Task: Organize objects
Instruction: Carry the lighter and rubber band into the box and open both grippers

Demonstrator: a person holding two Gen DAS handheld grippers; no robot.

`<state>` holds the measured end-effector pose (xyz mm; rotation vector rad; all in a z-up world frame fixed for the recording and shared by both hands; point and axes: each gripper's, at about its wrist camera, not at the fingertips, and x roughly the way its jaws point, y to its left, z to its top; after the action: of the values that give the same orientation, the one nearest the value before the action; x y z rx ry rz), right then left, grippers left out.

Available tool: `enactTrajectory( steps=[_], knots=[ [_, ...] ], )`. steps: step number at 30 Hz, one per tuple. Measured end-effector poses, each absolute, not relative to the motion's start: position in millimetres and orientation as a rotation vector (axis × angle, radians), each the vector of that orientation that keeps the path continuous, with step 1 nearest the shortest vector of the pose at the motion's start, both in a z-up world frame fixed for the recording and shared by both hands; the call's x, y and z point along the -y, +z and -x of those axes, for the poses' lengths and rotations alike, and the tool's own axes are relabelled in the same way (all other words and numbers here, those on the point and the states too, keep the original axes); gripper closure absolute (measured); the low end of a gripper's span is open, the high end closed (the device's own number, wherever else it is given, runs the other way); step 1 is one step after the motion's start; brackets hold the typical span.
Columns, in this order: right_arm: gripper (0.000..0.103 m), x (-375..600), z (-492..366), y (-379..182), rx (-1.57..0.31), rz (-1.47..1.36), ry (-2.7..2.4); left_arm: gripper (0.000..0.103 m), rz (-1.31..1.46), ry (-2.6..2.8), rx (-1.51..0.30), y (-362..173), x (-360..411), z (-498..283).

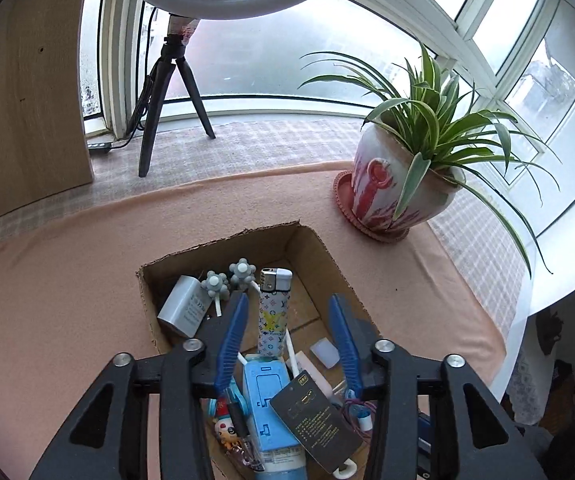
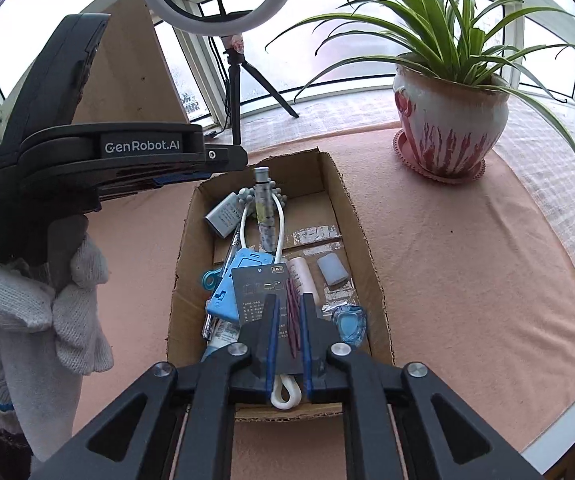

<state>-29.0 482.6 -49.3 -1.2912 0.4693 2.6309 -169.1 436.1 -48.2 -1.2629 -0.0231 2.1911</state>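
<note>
An open cardboard box [image 1: 319,248] [image 2: 351,208] sits on the pink cloth and holds several small items. My left gripper [image 1: 285,304] is open over the box, its blue fingers on either side of a patterned lighter [image 1: 273,312] that stands tilted, not touching it. The lighter shows in the right wrist view [image 2: 264,208] too. My right gripper [image 2: 287,304] hangs over the box's near end, nearly closed, with a dark red hair tie [image 2: 293,320] between its fingers above a black card [image 2: 263,296]. The left gripper's body [image 2: 107,160] is at the left.
In the box lie a grey charger [image 1: 185,306], a white cable with grey knobs [image 1: 241,274], a blue holder [image 1: 269,396], a pink tube [image 2: 303,276], a blue ring [image 2: 353,320]. A potted spider plant [image 1: 399,184] [image 2: 447,120] and a ring-light tripod [image 1: 167,100] stand behind.
</note>
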Motion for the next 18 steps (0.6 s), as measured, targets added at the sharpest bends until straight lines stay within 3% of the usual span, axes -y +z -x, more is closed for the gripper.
enactTrajectory(
  steps=[1, 3, 18],
  knots=[
    [0.053, -482.3, 27.6, -48.6, -0.459, 1.275, 2.628, 0.036, 1.246, 2.198, 0.02, -48.1, -437.2, 168.9],
    [0.045, -481.7, 23.3, -44.4, -0.449, 1.22, 2.639, 0.036, 1.234, 2.213, -0.004, -48.2, -438.2, 167.9],
    [0.044, -458.7, 36.5, -43.6, -0.513, 1.263, 2.658, 0.034, 1.305, 2.323, -0.021, -56.4, -341.9, 169.0]
  ],
)
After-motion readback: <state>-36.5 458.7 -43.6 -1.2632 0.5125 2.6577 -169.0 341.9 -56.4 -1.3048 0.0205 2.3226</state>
